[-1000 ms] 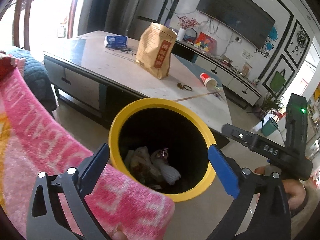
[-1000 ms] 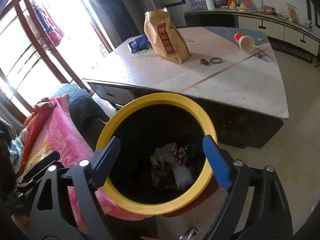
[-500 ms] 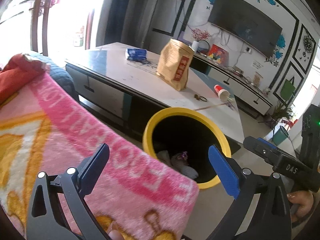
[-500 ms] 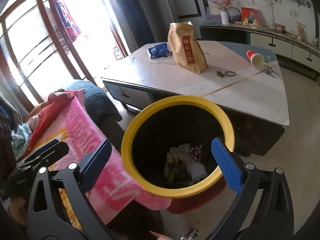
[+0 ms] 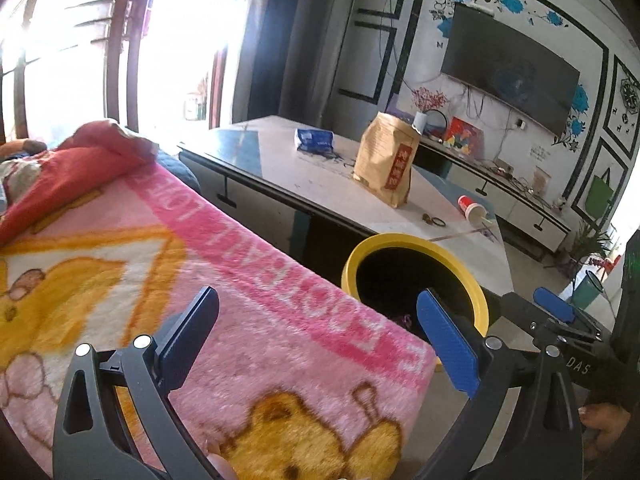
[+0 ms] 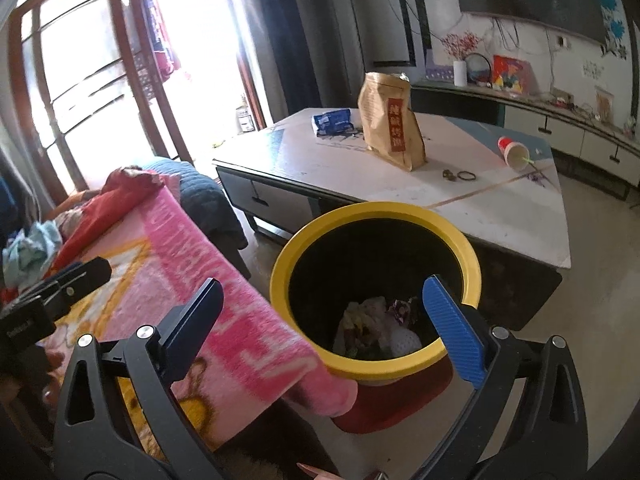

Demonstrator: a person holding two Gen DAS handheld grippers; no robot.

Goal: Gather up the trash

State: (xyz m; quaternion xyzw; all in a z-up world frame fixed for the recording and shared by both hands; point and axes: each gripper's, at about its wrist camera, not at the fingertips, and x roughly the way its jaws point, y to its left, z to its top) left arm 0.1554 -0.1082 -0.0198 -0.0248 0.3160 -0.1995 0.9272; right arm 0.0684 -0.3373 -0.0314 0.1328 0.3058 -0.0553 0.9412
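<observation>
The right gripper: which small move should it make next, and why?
Probably reach forward to the tipped red paper cup on the table. The right gripper is open and empty above the yellow bin, which already holds trash.

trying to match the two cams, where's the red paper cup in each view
Left wrist: red paper cup lies on its side, right of centre, on the table's far right.
Right wrist: cup at upper right, near the same table corner.
Shared landmark: brown paper bag, standing left of the cup.
</observation>
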